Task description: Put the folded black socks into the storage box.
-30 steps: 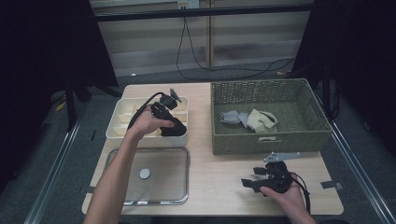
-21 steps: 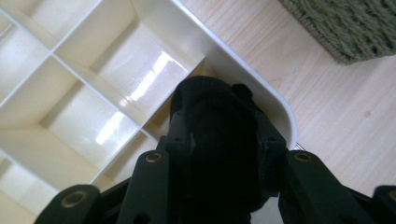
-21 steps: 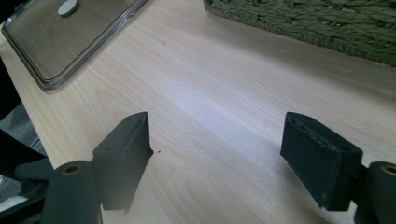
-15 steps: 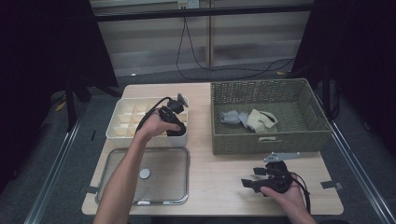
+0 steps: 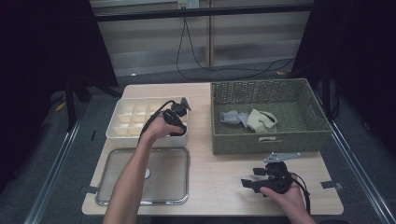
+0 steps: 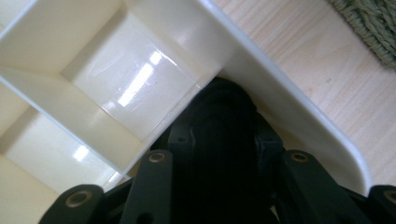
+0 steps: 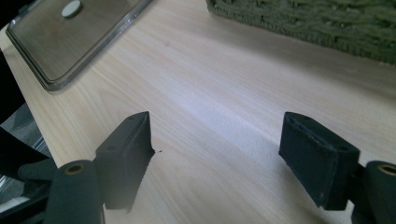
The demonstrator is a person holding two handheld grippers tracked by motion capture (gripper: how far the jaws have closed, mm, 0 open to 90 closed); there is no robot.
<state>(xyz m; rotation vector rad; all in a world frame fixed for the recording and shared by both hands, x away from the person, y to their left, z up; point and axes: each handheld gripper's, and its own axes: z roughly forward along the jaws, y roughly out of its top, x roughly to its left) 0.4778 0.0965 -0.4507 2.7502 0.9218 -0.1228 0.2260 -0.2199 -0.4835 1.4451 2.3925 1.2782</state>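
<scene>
Left gripper (image 5: 176, 122) lowering a dark rolled item (image 6: 224, 140) into the near right corner cell of the cream divided organizer box (image 5: 122, 132).

Its jaws sit partly closed around the dark bundle, probably a rolled sock; push it straight down, clear of the divider walls, before letting go. The right gripper (image 5: 261, 179) rests wide open and empty on the counter (image 7: 224, 84), beside the clear lid (image 5: 182, 173) and below the wicker basket (image 5: 266, 142) of socks (image 5: 254, 120). The bundle's shape and the pads' contact are lost in shadow.
</scene>
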